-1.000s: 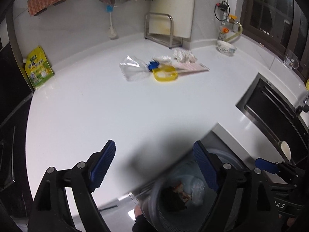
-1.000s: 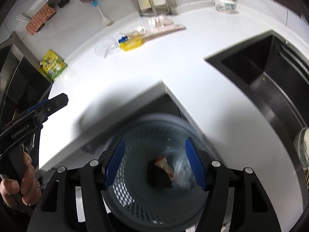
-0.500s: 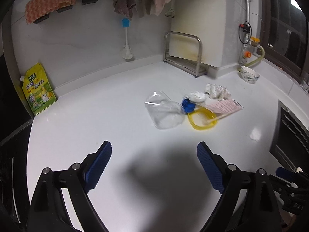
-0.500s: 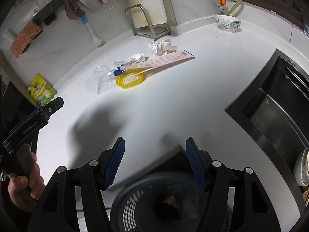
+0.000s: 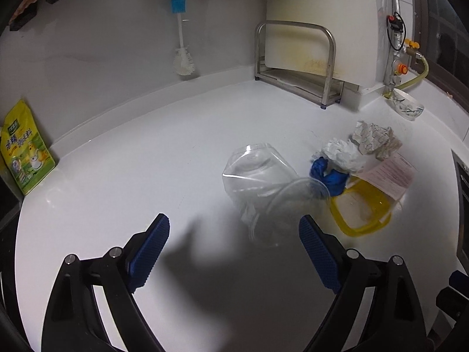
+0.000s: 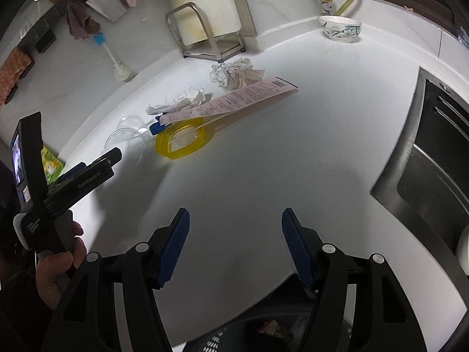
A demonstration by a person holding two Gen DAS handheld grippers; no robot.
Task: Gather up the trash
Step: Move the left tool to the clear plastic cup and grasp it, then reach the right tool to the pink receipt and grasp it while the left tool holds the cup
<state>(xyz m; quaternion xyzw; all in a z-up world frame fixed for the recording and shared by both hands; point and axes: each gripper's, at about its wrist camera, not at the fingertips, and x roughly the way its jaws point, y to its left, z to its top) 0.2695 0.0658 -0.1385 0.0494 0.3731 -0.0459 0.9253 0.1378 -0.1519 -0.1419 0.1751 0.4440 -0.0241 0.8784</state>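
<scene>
White countertop (image 5: 123, 176) is curving along the wall, carrying everything. A trash cluster is lying near its middle: clear plastic container (image 5: 258, 182) on its side, blue scrap (image 5: 325, 173) just beside it, yellow ring lid (image 5: 363, 208) flat on the surface, pink receipt (image 6: 234, 99) resting across the lid, white crumpled tissue (image 6: 187, 98) and crumpled printed paper (image 6: 231, 72) sitting behind. Metal rack (image 5: 296, 67) is standing at the back. A patterned bowl (image 6: 340, 28) is sitting near the wall; a yellow-green packet (image 5: 23, 152) is leaning at the far left edge.
</scene>
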